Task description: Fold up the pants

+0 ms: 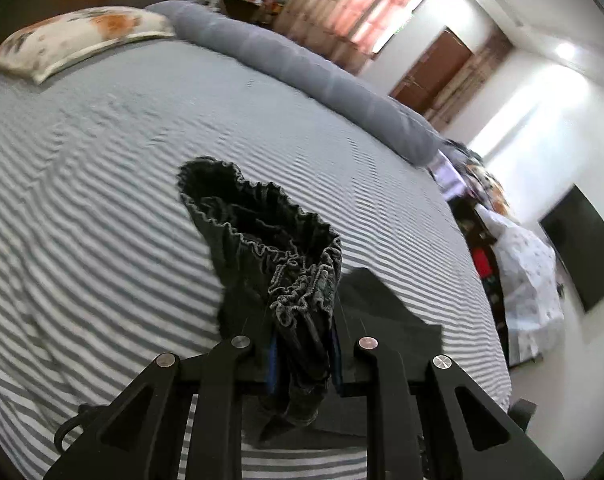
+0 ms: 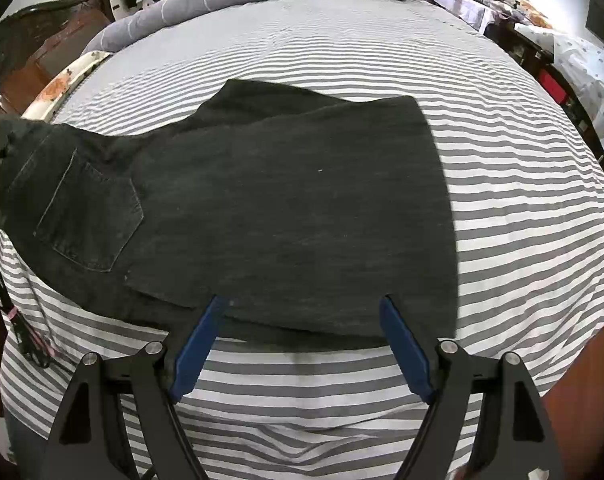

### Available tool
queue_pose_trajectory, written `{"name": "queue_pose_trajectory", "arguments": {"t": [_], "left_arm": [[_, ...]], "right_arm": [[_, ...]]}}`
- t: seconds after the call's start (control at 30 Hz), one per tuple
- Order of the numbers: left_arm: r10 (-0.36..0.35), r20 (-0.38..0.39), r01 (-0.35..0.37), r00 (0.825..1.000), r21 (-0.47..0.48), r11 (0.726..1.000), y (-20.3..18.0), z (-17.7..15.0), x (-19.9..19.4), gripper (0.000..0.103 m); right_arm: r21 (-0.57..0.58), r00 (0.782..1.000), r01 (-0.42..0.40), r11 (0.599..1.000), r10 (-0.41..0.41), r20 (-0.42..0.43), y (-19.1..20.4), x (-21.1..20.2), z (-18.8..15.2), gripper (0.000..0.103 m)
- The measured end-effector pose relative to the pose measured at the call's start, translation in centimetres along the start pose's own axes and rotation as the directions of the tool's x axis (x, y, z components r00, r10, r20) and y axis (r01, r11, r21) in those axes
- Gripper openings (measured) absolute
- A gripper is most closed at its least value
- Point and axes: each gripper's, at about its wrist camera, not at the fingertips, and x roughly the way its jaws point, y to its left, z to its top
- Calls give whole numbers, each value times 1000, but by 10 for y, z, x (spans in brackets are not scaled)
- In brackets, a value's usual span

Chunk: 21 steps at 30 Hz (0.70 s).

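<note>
**Left claw pinches the waistband, right claw stands wide over the legs**

The left claw [image 1: 302, 344] is closed tight on the gathered elastic waistband of the dark pants [image 1: 270, 248]; the ruffled band bunches up between its blue pads and rises ahead of them, lifted off the striped bed sheet [image 1: 102, 200]. A loose end of the cloth hangs below the grip.

The right claw [image 2: 302, 312] is spread wide, its blue fingers [image 2: 198, 344] on either side of the near edge of the pants [image 2: 302, 208], with nothing pressed between them. Whether the tips touch the fabric cannot be told.

In the right wrist view the pants lie across the bed with the legs stacked flat and a back pocket [image 2: 90, 216] facing up towards the left, where the waist end lifts out of the frame.

Beyond the pants, a grey bolster [image 1: 302, 64] runs along the far edge of the bed and a floral pillow [image 1: 78, 36] lies beside it. A dark cord [image 2: 6, 304] rests on the sheet at the left edge.
</note>
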Motion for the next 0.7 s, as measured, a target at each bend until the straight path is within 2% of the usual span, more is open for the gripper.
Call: {"name": "queue_pose_trajectory", "arguments": {"t": [0.2,0.37,0.57,0.7], "left_arm": [[-64,-49,69,997,95,993,-65,-9,23,19],[-99,-117,119,988,182,976,-116,-26,53,19],[-125,-216,179,968,248,952,-170,-50,93,19],[-109,-280,193,954,293,936,-198,-70,120,19]], "right_arm": [[85,999,-40,996,38,24,-42,-7,0,79],[162,998,-57,985,53,33,-80,-9,-3,79],[242,998,-63,968,58,27,-115,-2,-8,79],[279,998,-64,958,59,24,-134,3,-11,79]]}}
